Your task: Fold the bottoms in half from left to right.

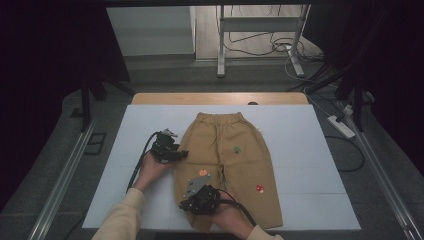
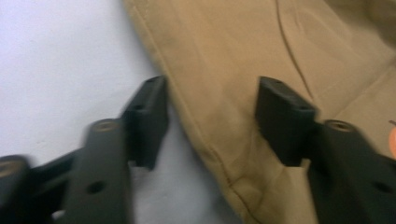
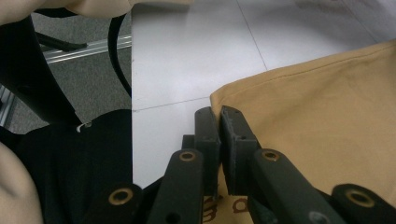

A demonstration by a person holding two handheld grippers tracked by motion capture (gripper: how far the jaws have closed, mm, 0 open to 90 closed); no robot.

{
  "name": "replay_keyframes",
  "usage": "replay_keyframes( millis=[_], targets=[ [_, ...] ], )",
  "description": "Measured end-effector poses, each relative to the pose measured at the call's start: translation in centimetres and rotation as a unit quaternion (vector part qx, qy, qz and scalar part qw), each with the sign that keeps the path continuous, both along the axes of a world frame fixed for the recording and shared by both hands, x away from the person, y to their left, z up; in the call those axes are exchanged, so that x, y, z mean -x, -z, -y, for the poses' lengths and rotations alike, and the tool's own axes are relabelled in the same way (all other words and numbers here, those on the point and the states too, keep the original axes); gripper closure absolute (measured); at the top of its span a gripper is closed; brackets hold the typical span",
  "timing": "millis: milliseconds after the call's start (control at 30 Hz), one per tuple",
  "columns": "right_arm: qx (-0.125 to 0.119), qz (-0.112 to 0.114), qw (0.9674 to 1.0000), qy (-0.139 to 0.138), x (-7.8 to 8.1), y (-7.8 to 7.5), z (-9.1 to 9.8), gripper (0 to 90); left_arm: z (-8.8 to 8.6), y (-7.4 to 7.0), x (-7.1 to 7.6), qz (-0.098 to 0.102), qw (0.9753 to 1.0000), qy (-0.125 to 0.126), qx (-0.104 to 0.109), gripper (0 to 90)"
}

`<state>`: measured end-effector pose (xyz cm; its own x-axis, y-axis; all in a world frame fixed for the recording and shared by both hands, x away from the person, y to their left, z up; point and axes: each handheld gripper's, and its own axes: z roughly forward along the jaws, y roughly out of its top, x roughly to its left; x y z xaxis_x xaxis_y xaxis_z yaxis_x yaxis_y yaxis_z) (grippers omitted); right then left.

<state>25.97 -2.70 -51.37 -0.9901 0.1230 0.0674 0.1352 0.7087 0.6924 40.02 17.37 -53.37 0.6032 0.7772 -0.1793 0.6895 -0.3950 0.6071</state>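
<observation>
Tan children's pants (image 1: 235, 165) with small mushroom patches lie flat on a white board (image 1: 310, 145), waistband away from me. My left gripper (image 1: 184, 154) is open at the pants' left side; in the left gripper view (image 2: 210, 121) its jaws straddle the side seam of the pants (image 2: 224, 70). My right gripper (image 1: 186, 205) is at the near corner of the left leg. In the right gripper view (image 3: 219, 126) the jaws are pressed together on the hem corner of the pants (image 3: 327, 107).
The white board rests on a wooden table (image 1: 220, 98). Grey floor, a metal rail (image 1: 60, 185) at the left, a power strip (image 1: 341, 126) and cables at the right, and a desk frame (image 1: 220, 45) behind surround it.
</observation>
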Motion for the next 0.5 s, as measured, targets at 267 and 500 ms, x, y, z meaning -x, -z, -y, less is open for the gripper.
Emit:
replay_keyframes(
  millis=[267, 500],
  targets=[
    [0.003, -0.001, 1.0, 0.001, -0.08, 0.03, 0.14, 85.3, 0.16, 0.07, 0.08, -0.007, 0.9997, 0.02, 0.011, 84.5],
    [0.001, -0.001, 1.0, 0.002, -0.09, -0.13, 0.34, 85.3, -0.23, -0.39, 0.15, -0.003, 0.9994, 0.017, 0.029, 84.8]
  ],
)
